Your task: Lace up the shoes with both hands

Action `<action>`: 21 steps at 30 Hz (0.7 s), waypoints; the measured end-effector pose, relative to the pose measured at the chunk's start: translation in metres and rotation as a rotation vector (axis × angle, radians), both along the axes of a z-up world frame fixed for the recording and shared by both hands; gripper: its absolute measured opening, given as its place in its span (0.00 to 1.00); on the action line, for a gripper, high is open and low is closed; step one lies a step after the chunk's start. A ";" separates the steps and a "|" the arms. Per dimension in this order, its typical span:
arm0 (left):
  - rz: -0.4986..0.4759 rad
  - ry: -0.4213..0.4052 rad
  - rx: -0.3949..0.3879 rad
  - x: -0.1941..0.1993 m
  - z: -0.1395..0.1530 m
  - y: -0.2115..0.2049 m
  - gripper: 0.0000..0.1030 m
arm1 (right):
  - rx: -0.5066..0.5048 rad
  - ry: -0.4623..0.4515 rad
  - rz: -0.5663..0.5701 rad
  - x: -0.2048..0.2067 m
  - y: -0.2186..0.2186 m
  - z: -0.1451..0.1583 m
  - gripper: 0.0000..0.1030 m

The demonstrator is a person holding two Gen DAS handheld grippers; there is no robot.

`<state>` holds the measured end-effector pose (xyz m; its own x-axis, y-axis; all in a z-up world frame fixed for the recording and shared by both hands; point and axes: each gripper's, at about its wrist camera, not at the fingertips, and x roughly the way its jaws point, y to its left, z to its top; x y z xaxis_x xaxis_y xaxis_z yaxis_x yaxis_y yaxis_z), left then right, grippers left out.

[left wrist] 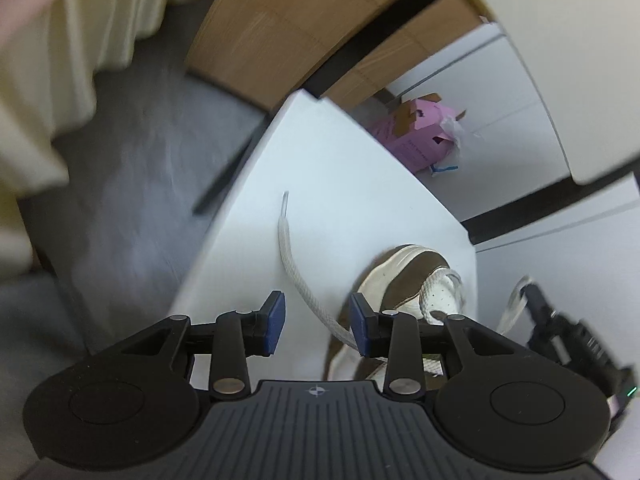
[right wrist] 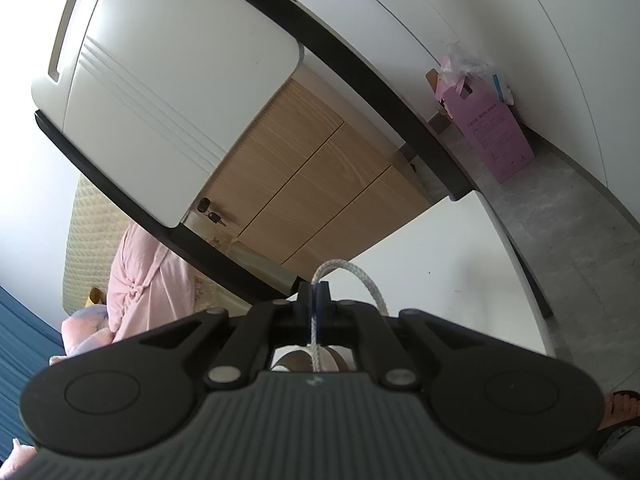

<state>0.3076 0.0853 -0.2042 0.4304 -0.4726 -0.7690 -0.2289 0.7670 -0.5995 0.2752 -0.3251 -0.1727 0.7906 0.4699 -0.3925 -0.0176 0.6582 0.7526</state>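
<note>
Both handheld grippers are built alike: matte black linkage arms with silver pivot pins, two round black housings flanking a ribbed dark-grey plate. On the left gripper [left wrist: 318,322] the pads [left wrist: 275,322] are blue, and a small crosshair mark sits on the ribbed plate just behind them. The right gripper [right wrist: 315,300] has matching blue pads.

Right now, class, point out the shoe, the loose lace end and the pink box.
shoe [left wrist: 404,268], left wrist view, brown toe.
lace end [left wrist: 289,256], left wrist view, mid-length.
pink box [left wrist: 416,136], left wrist view, side.
</note>
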 end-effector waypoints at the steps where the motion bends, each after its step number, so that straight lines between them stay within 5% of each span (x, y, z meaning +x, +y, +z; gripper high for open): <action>1: 0.016 0.024 -0.025 0.002 -0.005 0.002 0.39 | 0.007 0.002 0.001 0.000 -0.001 0.000 0.02; 6: 0.071 0.085 -0.143 0.012 -0.024 0.002 0.38 | 0.050 0.010 0.003 0.001 -0.004 -0.002 0.02; 7: 0.074 0.075 -0.148 0.014 -0.024 0.000 0.25 | 0.059 0.009 0.006 0.001 -0.003 -0.003 0.02; 8: 0.076 0.065 -0.150 0.016 -0.024 -0.002 0.02 | 0.065 0.005 0.010 0.000 -0.002 -0.002 0.02; 10: 0.087 0.033 -0.134 0.019 -0.016 -0.007 0.02 | 0.068 -0.015 0.020 -0.002 0.000 0.002 0.02; 15: 0.050 -0.246 -0.011 0.021 0.070 -0.028 0.02 | 0.042 -0.149 0.066 -0.023 0.008 0.035 0.02; 21: -0.076 -0.645 0.181 0.006 0.204 -0.068 0.02 | 0.009 -0.298 0.107 -0.044 0.008 0.123 0.02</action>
